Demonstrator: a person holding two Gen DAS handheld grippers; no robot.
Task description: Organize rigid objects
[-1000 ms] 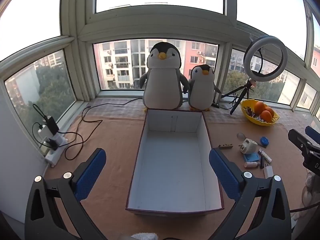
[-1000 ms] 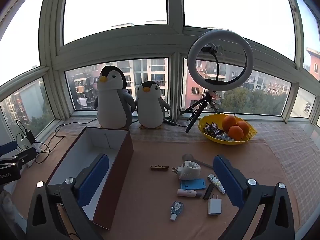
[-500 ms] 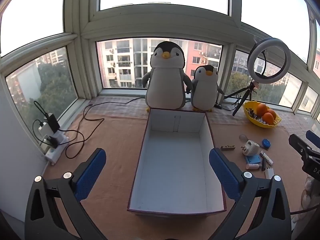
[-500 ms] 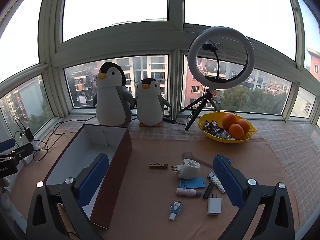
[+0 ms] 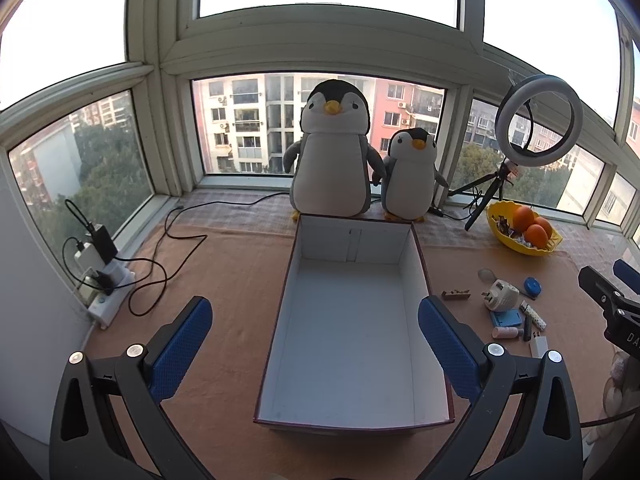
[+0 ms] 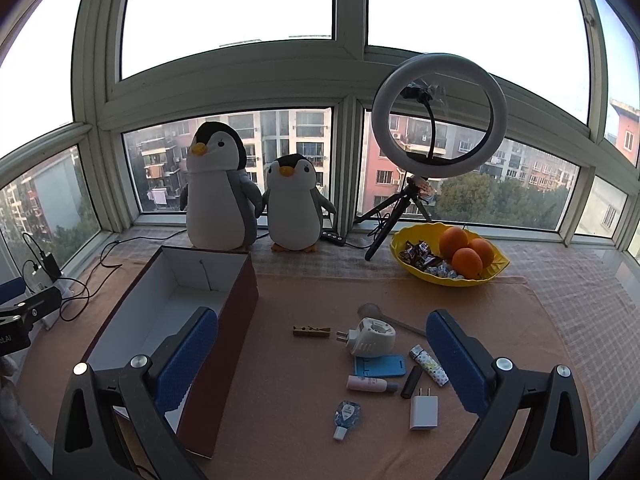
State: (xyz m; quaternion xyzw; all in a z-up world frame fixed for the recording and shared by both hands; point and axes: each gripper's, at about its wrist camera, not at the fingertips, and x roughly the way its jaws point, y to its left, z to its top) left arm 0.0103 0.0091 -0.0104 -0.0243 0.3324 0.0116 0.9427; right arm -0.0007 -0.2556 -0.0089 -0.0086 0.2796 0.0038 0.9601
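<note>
**Sorting not begun: box empty, items loose**

Left tongs (image 5: 314, 328) and right tongs (image 6: 322, 344) both gape, holding nothing. Small items, including the white charger (image 6: 423, 412), lie on the surface right of the empty box (image 5: 352, 332), nearer the right tongs.

R hand-held gripper (image 6: 322, 364) wide open above small items; box (image 6: 224, 320) at left.

You have open room inside the white-lined cardboard box (image 5: 352, 332), open on top. Bare counter (image 6: 304, 392) separates its maroon right wall from the small clutter; two plush penguins (image 5: 334, 152) block the far end.
</note>
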